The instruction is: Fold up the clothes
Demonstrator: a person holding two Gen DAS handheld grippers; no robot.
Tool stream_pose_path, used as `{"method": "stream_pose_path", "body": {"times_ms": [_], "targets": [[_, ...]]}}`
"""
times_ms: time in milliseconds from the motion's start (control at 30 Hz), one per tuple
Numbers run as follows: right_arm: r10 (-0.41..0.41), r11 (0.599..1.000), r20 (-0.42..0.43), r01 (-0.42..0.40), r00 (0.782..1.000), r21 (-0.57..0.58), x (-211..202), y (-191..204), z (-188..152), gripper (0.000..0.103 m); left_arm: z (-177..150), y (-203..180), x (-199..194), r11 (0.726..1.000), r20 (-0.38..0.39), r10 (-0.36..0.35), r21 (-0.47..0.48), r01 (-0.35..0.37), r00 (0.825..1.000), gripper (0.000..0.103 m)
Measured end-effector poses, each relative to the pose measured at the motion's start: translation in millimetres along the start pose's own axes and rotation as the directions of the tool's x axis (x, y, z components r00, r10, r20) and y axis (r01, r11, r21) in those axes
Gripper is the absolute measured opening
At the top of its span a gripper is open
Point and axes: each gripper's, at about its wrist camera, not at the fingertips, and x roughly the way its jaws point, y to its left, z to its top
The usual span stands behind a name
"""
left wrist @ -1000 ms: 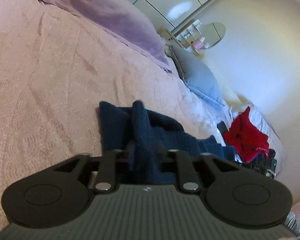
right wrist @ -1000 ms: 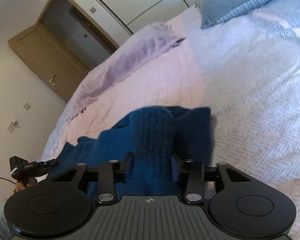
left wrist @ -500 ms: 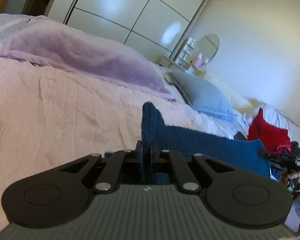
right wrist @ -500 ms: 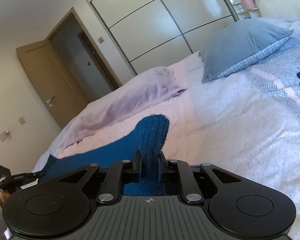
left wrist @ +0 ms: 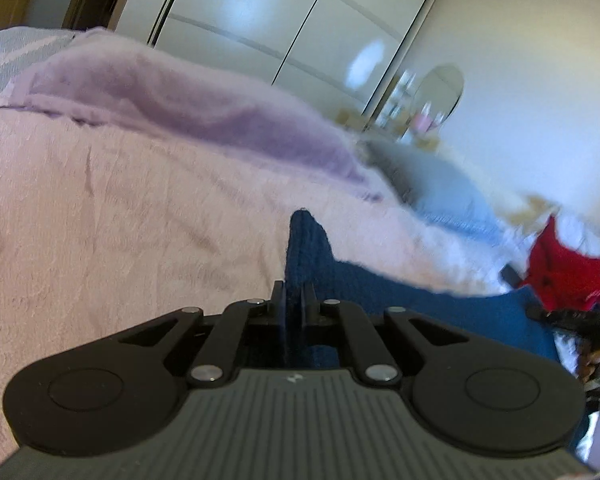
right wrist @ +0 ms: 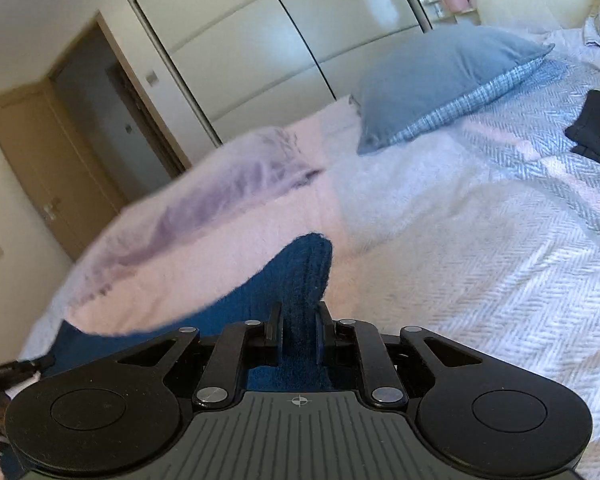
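Blue sweater point(left wrist: 380, 284) hangs stretched, clamped by left hand-held gripper point(left wrist: 294, 300) and right hand-held gripper point(right wrist: 298, 320); no readable writing.

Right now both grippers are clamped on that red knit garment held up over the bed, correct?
Not quite: the garment both grippers pinch is dark blue, not red. The left gripper and right gripper views both show it. The red clothing lies apart, further along the bed.

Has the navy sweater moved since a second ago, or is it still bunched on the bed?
Yes. The navy sweater was heaped on the pink bedspread; now it is lifted off it and stretched between the left gripper and right gripper.
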Motion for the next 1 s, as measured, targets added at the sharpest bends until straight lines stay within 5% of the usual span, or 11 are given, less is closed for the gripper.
{"method": "stream_pose_path", "body": {"times_ms": [133, 233, 300, 400, 567, 667, 733, 800, 1000], "targets": [[-0.082, 0.997, -0.144, 0.082, 0.986, -0.008, 25, -1, -9, 0.014, -12, -6, 20, 0.995, -0.113, 0.081, 0.07, -0.074, 0.99, 0.011], [-0.122, 0.992, -0.114, 0.119, 0.986, -0.035, 11, 10, -8, 0.031, -10, -10, 7, 0.989, -0.083, 0.135, 0.076, -0.128, 0.987, 0.014], [-0.22, 0.974, -0.066, 0.216, 0.973, -0.069, -6, 22, -4, 0.056, -7, -12, -9, 0.978, -0.061, 0.199, 0.079, -0.194, 0.978, 0.014], [-0.34, 0.926, 0.05, 0.344, 0.939, -0.158, -41, 49, -7, 0.058, -2, -22, -39, 0.971, -0.035, 0.235, 0.059, -0.233, 0.971, 0.014], [-0.172, 0.953, 0.016, 0.17, 0.985, -0.251, -56, 115, -37, 0.058, -12, -80, -54, 0.985, -0.042, 0.131, 0.122, -0.125, 0.99, 0.014], [-0.172, 0.913, -0.025, 0.15, 0.985, -0.379, -35, 152, -64, 0.058, -33, -117, -41, 0.976, -0.077, 0.08, 0.209, -0.062, 0.994, 0.016], [-0.202, 0.873, -0.047, 0.158, 0.978, -0.462, -20, 168, -88, 0.058, -52, -125, -27, 0.954, -0.09, 0.15, 0.275, -0.12, 0.985, 0.018], [-0.221, 0.855, -0.011, 0.188, 0.975, -0.484, -15, 154, -100, 0.06, -68, -119, -17, 0.93, -0.094, 0.235, 0.312, -0.196, 0.967, 0.016], [-0.246, 0.913, 0.007, 0.234, 0.969, -0.333, -40, 87, -95, 0.064, -77, -82, -30, 0.95, -0.059, 0.252, 0.207, -0.235, 0.966, 0.003]]}}
